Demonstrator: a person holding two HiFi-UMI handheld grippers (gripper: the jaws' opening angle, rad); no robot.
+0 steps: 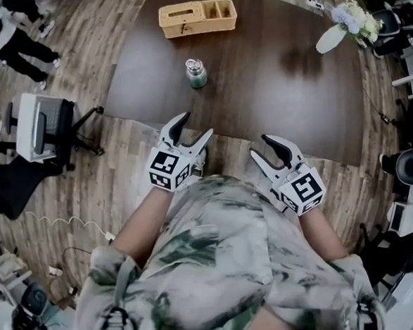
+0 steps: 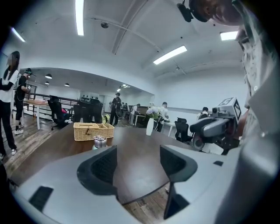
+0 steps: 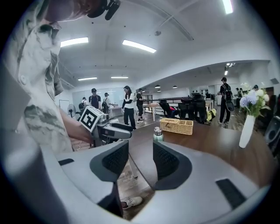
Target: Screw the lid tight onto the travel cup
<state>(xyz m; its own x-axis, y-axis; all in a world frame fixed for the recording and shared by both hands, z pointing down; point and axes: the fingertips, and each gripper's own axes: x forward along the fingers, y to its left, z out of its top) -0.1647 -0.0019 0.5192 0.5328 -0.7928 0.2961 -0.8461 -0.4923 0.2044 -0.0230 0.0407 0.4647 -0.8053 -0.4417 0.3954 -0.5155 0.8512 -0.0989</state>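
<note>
The travel cup (image 1: 196, 73) is a small green tumbler with a silver lid on top. It stands upright on the dark brown table (image 1: 279, 92), towards the far left. It also shows in the left gripper view as the cup (image 2: 99, 142), and in the right gripper view as the cup (image 3: 158, 133). My left gripper (image 1: 195, 126) hangs open at the table's near edge, well short of the cup. My right gripper (image 1: 259, 145) is beside it to the right, also open. Nothing lies between either pair of jaws (image 2: 138, 162) (image 3: 141, 159).
A wicker basket (image 1: 197, 17) sits behind the cup at the table's far edge. A white vase of flowers (image 1: 345, 24) stands at the far right. An office chair (image 1: 42, 130) is on the wood floor to the left. People (image 1: 7, 37) stand further off.
</note>
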